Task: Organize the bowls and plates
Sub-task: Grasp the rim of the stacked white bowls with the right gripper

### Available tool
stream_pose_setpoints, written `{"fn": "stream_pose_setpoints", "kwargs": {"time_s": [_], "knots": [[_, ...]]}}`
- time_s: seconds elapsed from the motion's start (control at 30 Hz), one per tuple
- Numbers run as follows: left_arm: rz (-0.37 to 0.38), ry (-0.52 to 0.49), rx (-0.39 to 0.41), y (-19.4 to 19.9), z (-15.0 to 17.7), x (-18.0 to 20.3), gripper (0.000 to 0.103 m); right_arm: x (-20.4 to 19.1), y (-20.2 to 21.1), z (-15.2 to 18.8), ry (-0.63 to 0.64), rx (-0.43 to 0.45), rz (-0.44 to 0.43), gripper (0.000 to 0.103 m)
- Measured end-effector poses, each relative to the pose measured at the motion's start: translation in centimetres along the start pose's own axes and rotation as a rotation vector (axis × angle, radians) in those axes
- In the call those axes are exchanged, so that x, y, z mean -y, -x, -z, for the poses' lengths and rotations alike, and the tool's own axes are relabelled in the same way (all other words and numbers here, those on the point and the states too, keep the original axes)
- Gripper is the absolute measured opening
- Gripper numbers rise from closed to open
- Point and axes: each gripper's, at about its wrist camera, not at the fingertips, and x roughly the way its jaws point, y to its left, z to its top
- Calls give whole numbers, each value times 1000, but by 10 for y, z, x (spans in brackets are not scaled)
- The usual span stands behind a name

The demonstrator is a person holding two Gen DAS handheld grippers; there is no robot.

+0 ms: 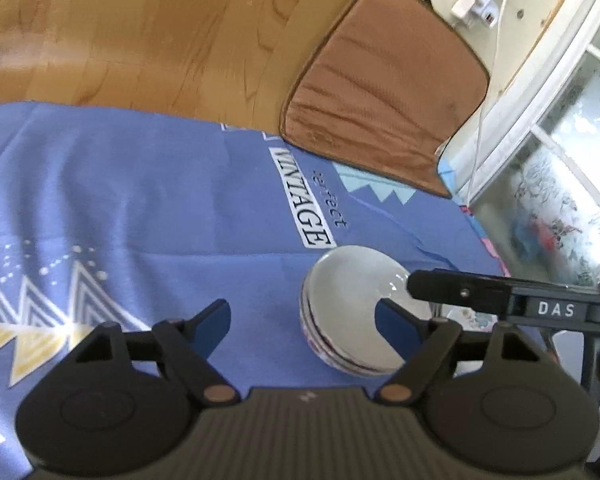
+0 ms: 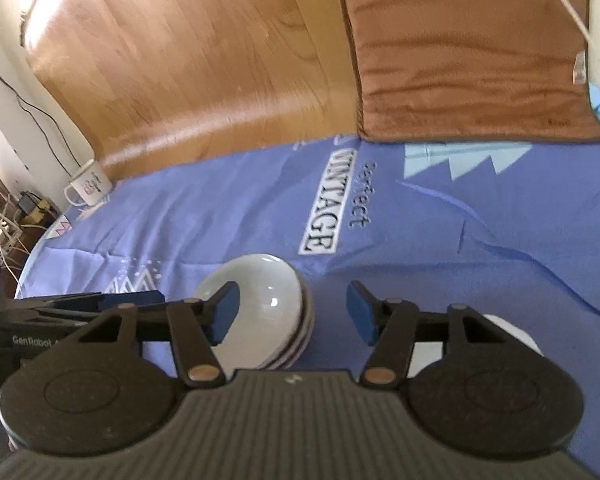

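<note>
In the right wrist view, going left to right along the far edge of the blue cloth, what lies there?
White mug at the cloth's left corner, then the printed "VINTAGE" label, then the brown cushion overlapping the blue cloth.

bowls (image 2: 260,312): 1 stack, ~3 | mug (image 2: 90,188): 1 | cushion (image 2: 468,52): 1 | tongs: 2 prs

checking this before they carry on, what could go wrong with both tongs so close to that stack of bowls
1. The stack of bowls sits tilted on the loose blue cloth, so a nudge could slide or topple it.
2. The left tongs and right tongs crowd the same stack and could knock each other.
3. Both stand open with nothing gripped; closing on one rim might lift only the top bowl.
</note>
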Motion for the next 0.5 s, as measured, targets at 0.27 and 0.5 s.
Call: {"fn": "stream_pose_setpoints", "kwargs": {"time_s": [0.27, 0.5], "knots": [[35, 109, -98, -31, 7, -6, 75, 14, -31, -3, -46, -162, -32, 44], [92, 176, -113, -35, 7, -15, 28, 0, -42, -1, 16, -221, -75, 37]]}}
